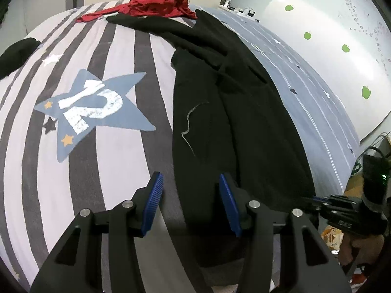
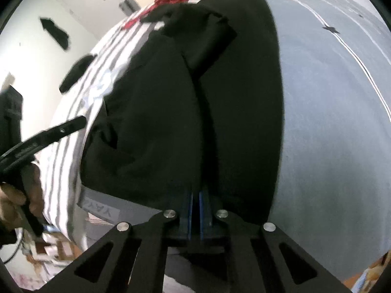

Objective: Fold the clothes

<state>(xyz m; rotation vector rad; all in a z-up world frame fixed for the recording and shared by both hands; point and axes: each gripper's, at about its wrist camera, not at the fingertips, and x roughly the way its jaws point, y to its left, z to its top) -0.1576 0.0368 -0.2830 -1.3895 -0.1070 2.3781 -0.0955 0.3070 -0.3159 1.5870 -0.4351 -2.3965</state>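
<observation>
A black garment [image 1: 220,112] lies lengthwise on the striped bed cover [image 1: 117,48], folded along its length. My left gripper [image 1: 190,195] is open and empty, its blue pads hovering over the garment's near left edge. My right gripper [image 2: 195,210] is shut on the near hem of the black garment [image 2: 171,122], which stretches away from it across the bed. It also shows at the right edge of the left wrist view [image 1: 342,210]. The left gripper's finger [image 2: 61,129] shows at the left of the right wrist view.
A crumpled red garment [image 1: 158,2] lies at the far end of the bed. Another black item [image 1: 14,51] lies at the far left. A wall with green apple stickers [image 1: 342,48] runs along the right side. Clutter lies on the floor below the bed edge [image 2: 56,244].
</observation>
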